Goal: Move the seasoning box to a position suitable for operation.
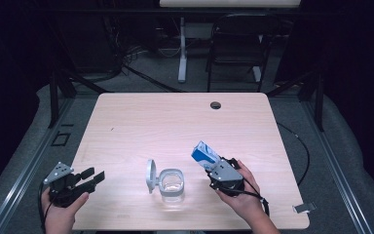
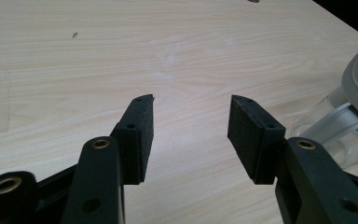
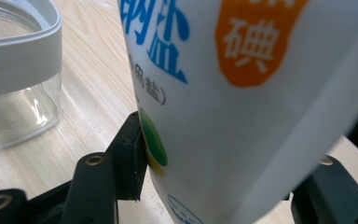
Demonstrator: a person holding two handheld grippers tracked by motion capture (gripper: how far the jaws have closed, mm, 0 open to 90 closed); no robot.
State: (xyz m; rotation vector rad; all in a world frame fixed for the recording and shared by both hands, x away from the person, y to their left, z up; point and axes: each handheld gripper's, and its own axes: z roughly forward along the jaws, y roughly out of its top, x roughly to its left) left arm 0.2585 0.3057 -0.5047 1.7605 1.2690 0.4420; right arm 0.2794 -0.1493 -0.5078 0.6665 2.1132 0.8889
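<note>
Clamped between the right gripper's point(image 1: 213, 165) jaws: white salt pack point(image 3: 242, 107), blue and orange print, tilted toward the open clear jar point(image 1: 171, 184) just beside. Could slip from the smooth sides, or tip too soon and spill onto the table point(image 1: 165, 126). Might knock the jar's hinged lid point(image 1: 150, 175). Farther off, left gripper point(image 2: 191, 135) spread, holding nothing.

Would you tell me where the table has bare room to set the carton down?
The table's far half up to the cable hole is bare. It is crowded near the jar and right gripper.
</note>
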